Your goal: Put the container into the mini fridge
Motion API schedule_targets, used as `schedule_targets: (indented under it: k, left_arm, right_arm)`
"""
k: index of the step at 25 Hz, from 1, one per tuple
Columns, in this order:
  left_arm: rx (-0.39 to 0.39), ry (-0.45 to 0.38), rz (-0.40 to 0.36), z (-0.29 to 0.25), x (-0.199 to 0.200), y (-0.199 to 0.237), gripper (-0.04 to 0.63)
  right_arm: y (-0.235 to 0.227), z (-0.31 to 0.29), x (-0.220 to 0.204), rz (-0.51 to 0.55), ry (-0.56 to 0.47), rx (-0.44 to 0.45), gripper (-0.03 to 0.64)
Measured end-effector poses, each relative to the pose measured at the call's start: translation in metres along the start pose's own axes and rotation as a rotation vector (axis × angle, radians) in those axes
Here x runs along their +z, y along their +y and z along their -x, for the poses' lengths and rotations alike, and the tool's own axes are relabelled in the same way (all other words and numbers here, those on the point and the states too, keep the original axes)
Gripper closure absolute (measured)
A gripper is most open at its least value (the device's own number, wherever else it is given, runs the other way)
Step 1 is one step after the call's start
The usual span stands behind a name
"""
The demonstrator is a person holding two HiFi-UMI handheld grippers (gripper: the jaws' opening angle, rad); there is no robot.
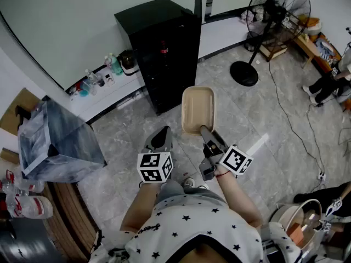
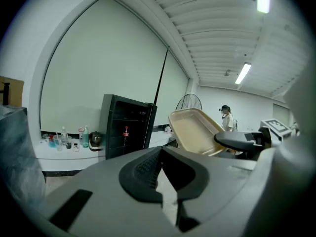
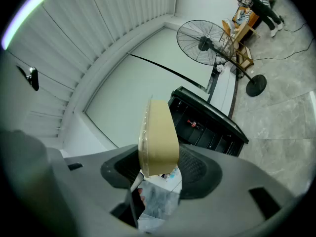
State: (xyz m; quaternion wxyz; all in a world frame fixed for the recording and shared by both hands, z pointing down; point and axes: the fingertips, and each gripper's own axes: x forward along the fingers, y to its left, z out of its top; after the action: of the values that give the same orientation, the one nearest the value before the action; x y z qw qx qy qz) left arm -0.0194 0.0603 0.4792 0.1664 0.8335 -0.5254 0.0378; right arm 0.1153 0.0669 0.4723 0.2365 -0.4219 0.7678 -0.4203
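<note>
Right gripper (image 1: pixel 204 129) is clamped on the near rim of the beige container (image 1: pixel 198 109), jaws fairly wide. Its tray is open side up and held out level over the grey tile floor (image 1: pixel 285 119). The container is in the air in front of the black mini fridge (image 1: pixel 164 48), well apart from it, not inside.

The right gripper view shows the grip best. The container (image 3: pixel 158 137) is seen edge-on, with its rim pinched between the two pads of the right gripper (image 3: pixel 159 164).

Left gripper (image 1: pixel 160 138) is just beside the right one, lower left of the container. In the left gripper view its jaw tips are together with nothing between them (image 2: pixel 161 154).

Only the left gripper view shows the fridge front (image 2: pixel 126 125): dark shelves and one red-labelled bottle (image 2: pixel 126 132) inside. The container (image 2: pixel 197 130) shows to its right, and a person (image 2: pixel 227 118) stands far behind.

The head view alone shows a grey marbled bin (image 1: pixel 55 141) at left. It also shows bottles on the white ledge (image 1: pixel 104 75), a cable on the floor, and a standing fan (image 1: pixel 277 15) right of the fridge. The fan (image 3: pixel 205 43) also shows in the right gripper view.
</note>
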Motion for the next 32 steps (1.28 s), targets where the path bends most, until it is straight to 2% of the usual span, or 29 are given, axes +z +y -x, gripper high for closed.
schedule_targets:
  k: [7,14,22,32]
  left_arm:
    - [-0.023,-0.005,-0.022,0.043,-0.005,-0.015,0.583]
    - [-0.028,-0.001,-0.017,0.060,-0.010,-0.013,0.583]
    - [-0.007,-0.020,0.005,0.048,-0.006,-0.009,0.583]
    - [0.042,-0.037,0.027,0.020,-0.003,-0.006,0.583]
  right_arm:
    - [0.023,0.032,-0.021,-0.002,-0.015,0.005,0.407]
    - [0.030,0.038,-0.038,-0.021,-0.014,-0.015,0.407]
    - [0.021,0.030,-0.024,-0.022,-0.016,-0.012,0.405]
    - [0.008,0.004,0.000,-0.031,0.013,0.045,0.405]
